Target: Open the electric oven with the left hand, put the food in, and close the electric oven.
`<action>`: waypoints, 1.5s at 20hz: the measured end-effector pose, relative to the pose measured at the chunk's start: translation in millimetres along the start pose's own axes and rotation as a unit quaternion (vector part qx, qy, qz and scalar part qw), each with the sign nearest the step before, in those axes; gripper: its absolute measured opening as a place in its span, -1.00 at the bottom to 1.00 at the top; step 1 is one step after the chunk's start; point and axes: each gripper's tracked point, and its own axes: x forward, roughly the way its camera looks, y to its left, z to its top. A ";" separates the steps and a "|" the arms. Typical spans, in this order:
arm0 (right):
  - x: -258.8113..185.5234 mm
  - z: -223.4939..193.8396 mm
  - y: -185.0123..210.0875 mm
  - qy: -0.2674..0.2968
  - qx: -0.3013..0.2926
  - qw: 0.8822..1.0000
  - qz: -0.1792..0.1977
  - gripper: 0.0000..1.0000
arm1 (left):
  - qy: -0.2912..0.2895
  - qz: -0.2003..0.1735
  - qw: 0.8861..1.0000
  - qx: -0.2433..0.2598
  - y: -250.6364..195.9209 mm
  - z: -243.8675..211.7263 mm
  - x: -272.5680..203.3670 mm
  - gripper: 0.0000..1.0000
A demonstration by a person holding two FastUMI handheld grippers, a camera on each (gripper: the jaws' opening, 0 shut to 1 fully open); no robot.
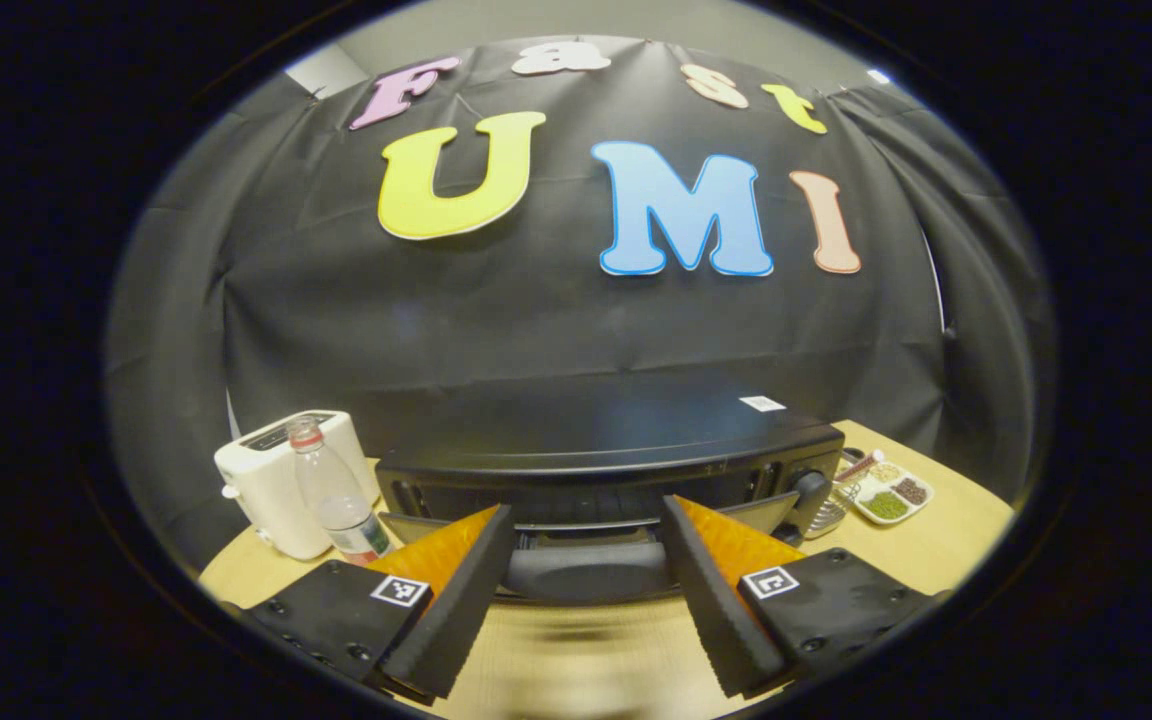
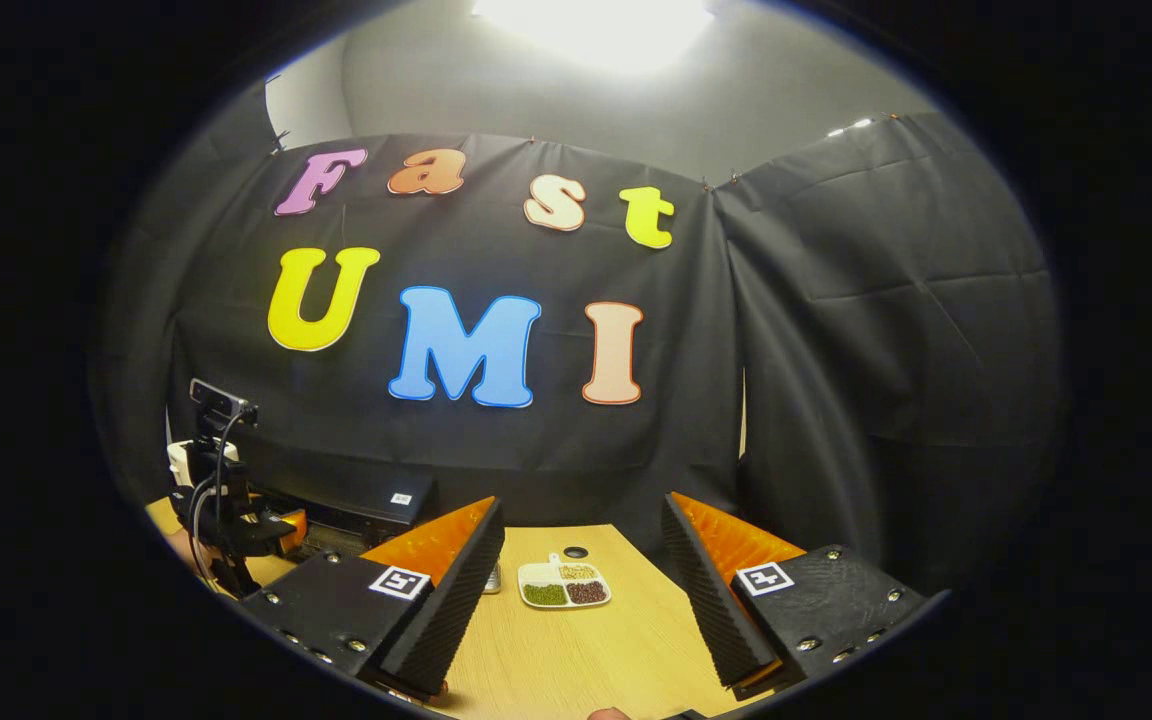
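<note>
Oven [image 1: 606, 450] door ajar; toaster [image 1: 271, 480], bottle [image 1: 336, 495] left, tray [image 1: 891, 495] right; both jaws spread.

Cloth-walled recording booth: wooden table [image 2: 626, 640], oven [image 1: 606, 450], toaster [image 1: 281, 480], camera-bearing handheld tool [image 2: 236, 525].

The left gripper view is looking forward along its own fingers [image 1: 496, 590], low over the table [image 1: 936, 545] and close in front of the oven [image 1: 606, 450], which is sitting dead ahead between them. The right gripper view is looking from farther back and off to the oven's [image 2: 356, 510] right, facing the wall, with the tray [image 2: 564, 583] ahead between its fingers [image 2: 456, 590]. Both views are sharing the oven, the tray [image 1: 891, 492] and the table [image 2: 626, 640].
</note>
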 end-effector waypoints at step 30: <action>-41.8 -41.8 25.5 0.057 0.007 0.997 0.057 0.92 | 0.128 -0.020 0.992 -0.006 -19.9 -139.3 -73.1 0.97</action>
